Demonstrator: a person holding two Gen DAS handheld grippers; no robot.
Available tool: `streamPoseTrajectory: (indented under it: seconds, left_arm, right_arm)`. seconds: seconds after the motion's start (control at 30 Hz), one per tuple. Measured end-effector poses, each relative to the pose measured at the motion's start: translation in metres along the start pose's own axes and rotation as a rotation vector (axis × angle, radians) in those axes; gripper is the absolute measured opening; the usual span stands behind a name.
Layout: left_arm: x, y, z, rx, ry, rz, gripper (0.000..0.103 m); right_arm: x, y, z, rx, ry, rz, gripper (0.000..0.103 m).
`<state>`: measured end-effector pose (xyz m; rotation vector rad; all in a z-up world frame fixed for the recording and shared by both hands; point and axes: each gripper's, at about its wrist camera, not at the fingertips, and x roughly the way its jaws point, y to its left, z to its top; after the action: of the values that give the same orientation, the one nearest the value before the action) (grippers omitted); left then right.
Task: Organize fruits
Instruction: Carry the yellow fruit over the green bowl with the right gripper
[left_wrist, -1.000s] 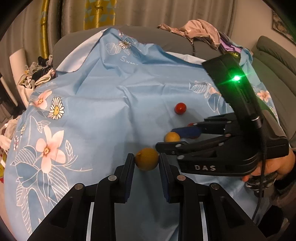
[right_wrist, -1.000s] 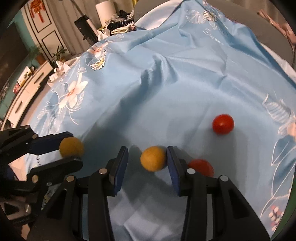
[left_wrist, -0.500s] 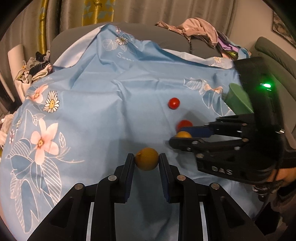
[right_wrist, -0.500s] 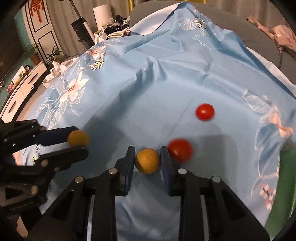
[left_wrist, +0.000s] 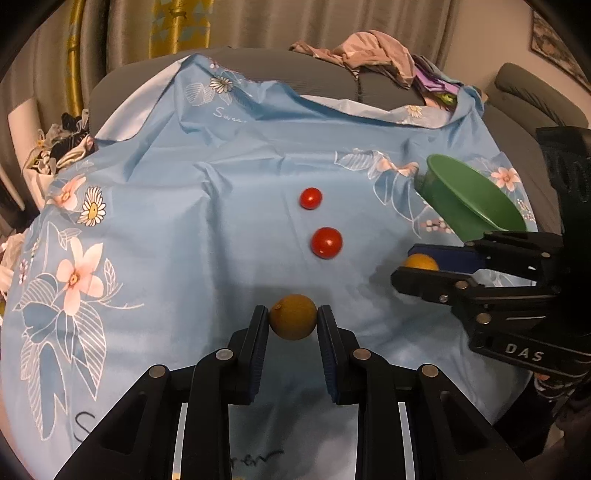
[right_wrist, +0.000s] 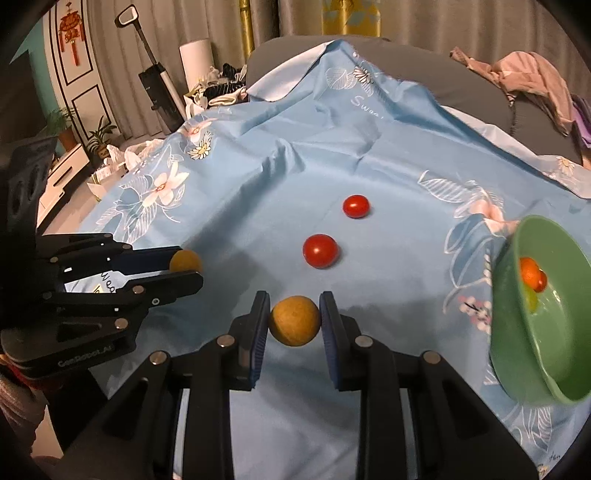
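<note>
My left gripper (left_wrist: 292, 322) is shut on a small yellow-brown round fruit (left_wrist: 292, 320), held above the blue floral cloth (left_wrist: 184, 229). To its right in that view, my right gripper (left_wrist: 421, 266) pinches a second yellow fruit (left_wrist: 421, 263). The right wrist view shows the right gripper (right_wrist: 294, 320) shut on that fruit (right_wrist: 294, 319), with the left gripper (right_wrist: 186, 266) and its fruit (right_wrist: 185, 260) at the left. Two red tomatoes (right_wrist: 320, 250) (right_wrist: 355, 206) lie on the cloth ahead. A green bowl (right_wrist: 532, 354) at the right holds orange and yellow fruit.
The cloth covers a grey sofa (left_wrist: 332, 79); rumpled clothes (left_wrist: 373, 50) lie on its back. In the right wrist view a vacuum (right_wrist: 157, 83), a white roll (right_wrist: 197, 64) and potted plants (right_wrist: 99, 136) stand left of the sofa.
The right gripper shut on the yellow fruit, lifted it off the cloth and moved right, bringing the green bowl into view. The left gripper kept its grip and drifted slightly.
</note>
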<state>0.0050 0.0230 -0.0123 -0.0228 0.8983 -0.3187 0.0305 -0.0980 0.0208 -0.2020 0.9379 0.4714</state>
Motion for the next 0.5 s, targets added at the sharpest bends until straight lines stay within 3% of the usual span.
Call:
streamPoseTrajectory:
  seconds: [0.5]
  left_arm:
    - [-0.013,-0.034,-0.001,0.047,0.010,-0.010,0.027]
  right_arm:
    - [-0.046,-0.016,-0.017,0.039,-0.082,-0.027,0.028]
